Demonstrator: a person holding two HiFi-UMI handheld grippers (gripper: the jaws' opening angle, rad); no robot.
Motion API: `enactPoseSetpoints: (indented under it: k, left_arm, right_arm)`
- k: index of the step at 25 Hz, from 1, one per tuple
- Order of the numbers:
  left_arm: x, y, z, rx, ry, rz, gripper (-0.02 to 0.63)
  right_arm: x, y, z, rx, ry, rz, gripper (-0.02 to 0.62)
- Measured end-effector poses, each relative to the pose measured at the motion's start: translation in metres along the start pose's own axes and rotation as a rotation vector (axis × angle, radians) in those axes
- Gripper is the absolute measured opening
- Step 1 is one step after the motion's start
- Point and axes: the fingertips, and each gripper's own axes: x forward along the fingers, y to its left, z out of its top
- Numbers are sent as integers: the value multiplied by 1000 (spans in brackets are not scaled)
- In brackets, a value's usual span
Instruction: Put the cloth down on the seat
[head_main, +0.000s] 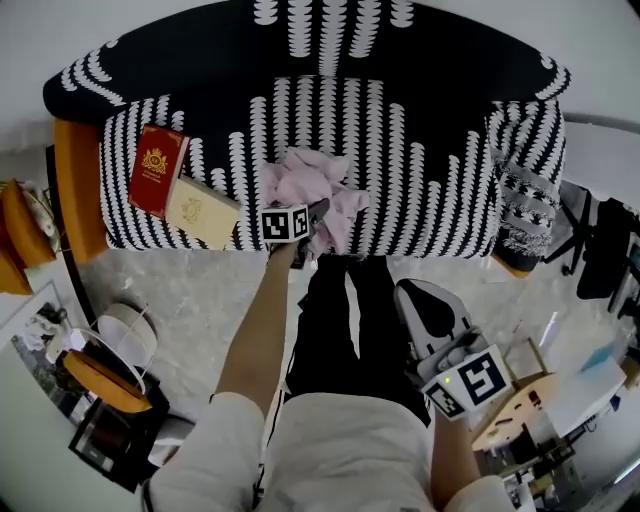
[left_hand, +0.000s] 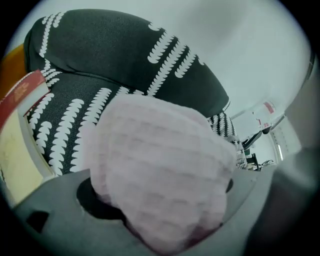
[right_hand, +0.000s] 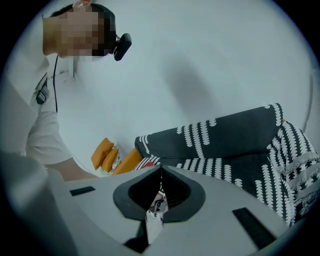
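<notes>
A pink waffle-weave cloth (head_main: 305, 185) lies bunched on the front middle of the seat of the black-and-white patterned sofa (head_main: 420, 190). My left gripper (head_main: 322, 222) is at the cloth's near edge. In the left gripper view the cloth (left_hand: 160, 165) bulges up through the wide gap of the left gripper (left_hand: 160, 205); the jaws stand far apart and do not visibly pinch it. My right gripper (head_main: 425, 298) hangs off the sofa over the floor at lower right, jaws together and empty; the right gripper (right_hand: 160, 180) shows a closed seam.
A red book (head_main: 157, 170) and a cream book (head_main: 200, 210) lie on the seat's left. A fringed patterned cushion (head_main: 525, 205) leans on the right arm. An orange side table (head_main: 80, 190) stands left of the sofa. The person's black trouser legs (head_main: 340, 320) reach the sofa front.
</notes>
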Motion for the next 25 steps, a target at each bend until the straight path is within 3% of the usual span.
enactPoseSetpoints:
  k: [12,25]
  left_arm:
    - [-34,-1,9,-54,-23,-6,449]
    - [-93,-28,11,-41,-66,-39,448]
  right_arm:
    - [-9,18,25,-46,-46,4,9]
    - [-31,51,53,-123,-98,22,9]
